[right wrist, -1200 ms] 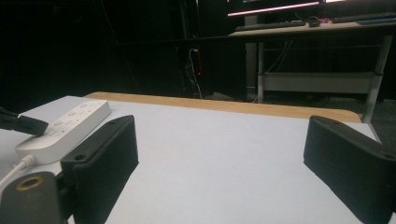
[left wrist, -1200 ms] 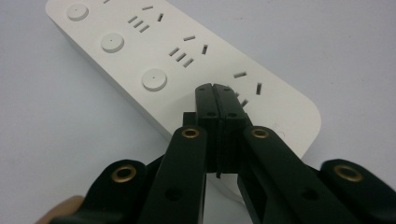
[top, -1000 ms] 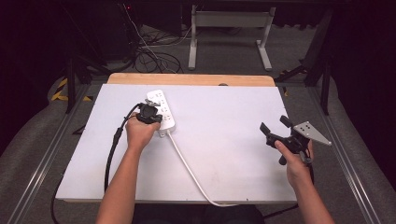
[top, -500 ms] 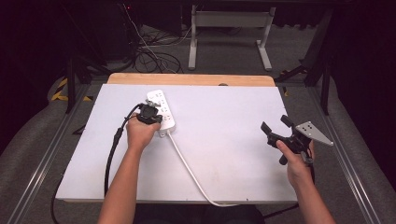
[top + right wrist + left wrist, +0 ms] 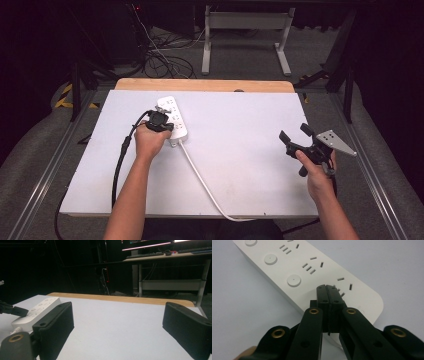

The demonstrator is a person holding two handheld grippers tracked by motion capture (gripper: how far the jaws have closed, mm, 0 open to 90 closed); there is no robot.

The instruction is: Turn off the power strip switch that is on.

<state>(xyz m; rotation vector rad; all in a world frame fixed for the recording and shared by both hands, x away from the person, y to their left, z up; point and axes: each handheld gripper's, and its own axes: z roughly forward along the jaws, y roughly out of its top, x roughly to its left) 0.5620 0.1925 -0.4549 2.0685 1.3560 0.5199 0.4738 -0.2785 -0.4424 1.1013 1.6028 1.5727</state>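
High view first: your left gripper (image 5: 161,121) sits over the near end of the white power strip (image 5: 172,117), which lies in the far-left part of the white table (image 5: 250,125). The strip's white cord (image 5: 202,180) runs from its near end toward you and off the near edge, crossing the open middle of the table. A black cable (image 5: 121,155) trails from your left gripper down the left side of the table, beside your forearm. Beyond the wooden far edge, loose cables (image 5: 165,62) lie on the floor next to a metal stand (image 5: 245,40).

Left gripper view: your jaws are pressed together with nothing between them, their tips over the last socket group of the strip (image 5: 312,270), close beside 1 of 3 round buttons (image 5: 294,280). Contact with the surface cannot be told.

Your right gripper (image 5: 298,136) hangs near the right edge, well apart from the strip, jaws spread wide over bare table; its grey plate (image 5: 336,142) points right.

Compared with 1 second ago, your left gripper stays at the same spot on the strip, and your right hand (image 5: 316,172) has barely shifted.
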